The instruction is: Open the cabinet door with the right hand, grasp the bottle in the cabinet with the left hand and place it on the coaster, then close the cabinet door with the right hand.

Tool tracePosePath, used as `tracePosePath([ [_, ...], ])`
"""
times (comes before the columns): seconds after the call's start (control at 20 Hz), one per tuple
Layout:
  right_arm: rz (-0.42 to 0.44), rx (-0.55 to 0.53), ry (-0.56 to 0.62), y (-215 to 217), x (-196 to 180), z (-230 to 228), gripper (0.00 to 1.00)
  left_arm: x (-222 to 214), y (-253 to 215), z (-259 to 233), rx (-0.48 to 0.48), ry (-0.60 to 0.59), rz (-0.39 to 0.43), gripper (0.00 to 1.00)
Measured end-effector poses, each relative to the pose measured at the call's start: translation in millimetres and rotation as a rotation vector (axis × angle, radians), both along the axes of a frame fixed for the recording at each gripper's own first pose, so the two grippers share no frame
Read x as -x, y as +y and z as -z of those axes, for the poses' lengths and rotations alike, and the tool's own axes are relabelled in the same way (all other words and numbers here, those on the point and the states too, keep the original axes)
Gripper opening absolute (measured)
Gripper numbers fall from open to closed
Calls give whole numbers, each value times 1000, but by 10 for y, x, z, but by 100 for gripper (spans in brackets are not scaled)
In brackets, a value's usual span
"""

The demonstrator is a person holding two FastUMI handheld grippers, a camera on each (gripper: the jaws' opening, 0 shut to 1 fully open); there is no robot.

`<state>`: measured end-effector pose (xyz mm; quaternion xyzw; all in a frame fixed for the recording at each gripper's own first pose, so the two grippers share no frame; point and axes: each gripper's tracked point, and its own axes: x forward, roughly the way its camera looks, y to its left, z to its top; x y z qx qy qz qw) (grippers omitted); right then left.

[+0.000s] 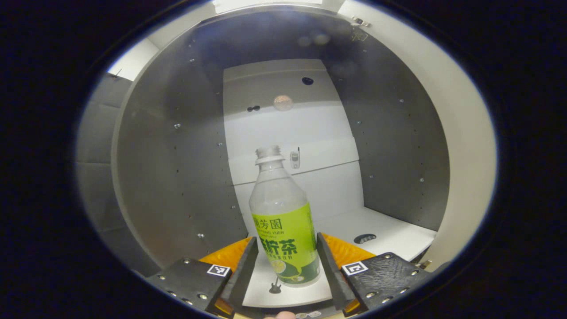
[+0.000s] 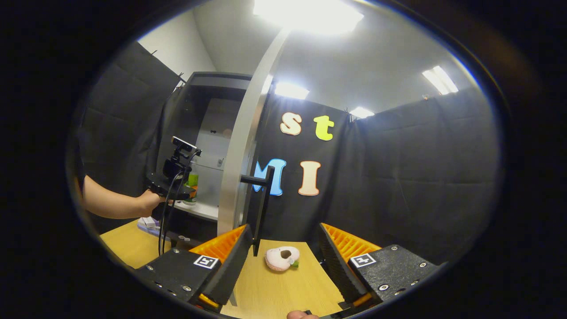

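A clear bottle [image 1: 283, 221] with a green label and a pale cap stands upright on the white cabinet shelf [image 1: 390, 235]. My left gripper [image 1: 285, 239] is open, one finger close on each side of the bottle's lower half. In the right gripper view a hand holds the left gripper [image 2: 175, 184] inside the open cabinet [image 2: 208, 115], with the bottle [image 2: 192, 179] just past it. The pale door [image 2: 239, 155] stands edge-on, its black bar handle [image 2: 262, 199] beside the left finger of my open right gripper [image 2: 284, 228]. A small pinkish round coaster [image 2: 281, 258] lies on the table.
Grey cabinet side walls [image 1: 177, 177] close in left and right of the bottle, and the shelf has a round hole [image 1: 364, 238]. The wooden table [image 2: 274, 292] runs under the right gripper. A pale packet [image 2: 148, 223] lies at its left, below the cabinet.
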<state>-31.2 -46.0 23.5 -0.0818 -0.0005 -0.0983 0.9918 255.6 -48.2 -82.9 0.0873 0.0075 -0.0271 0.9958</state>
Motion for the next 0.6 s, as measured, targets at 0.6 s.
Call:
tracePosePath([
  [0.6, 0, 4, 1, -6, 37, 18, 94, 28, 29, -136, 21, -11, -13, 70],
])
